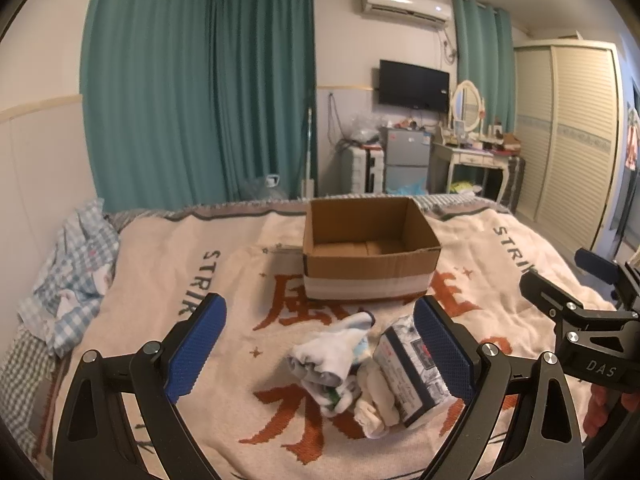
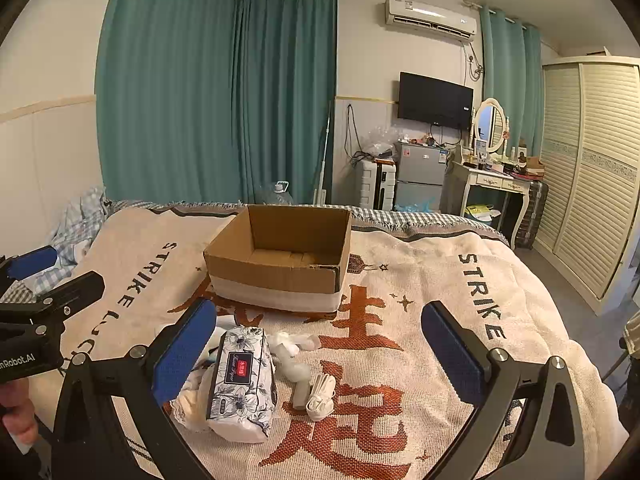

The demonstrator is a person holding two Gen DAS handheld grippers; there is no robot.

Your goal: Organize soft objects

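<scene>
Both grippers hang wide open over the bed, holding nothing.

Left gripper [image 1: 320, 344]: rolled socks [image 1: 334, 354] lie between its fingers, the tissue pack [image 1: 412, 372] touching the right one. Ahead stands an empty cardboard box [image 1: 370, 268]. Right gripper [image 2: 318, 346]: the tissue pack beside its left finger, white socks [image 2: 318, 394] between. The blanket [image 2: 440, 288] reads "STRIKE".

Teal curtains [image 2: 216, 92] fill the upper left, with a wall television [image 2: 435, 101], air conditioner [image 2: 431, 18] and louvred wardrobe [image 2: 592, 168] at right.
</scene>
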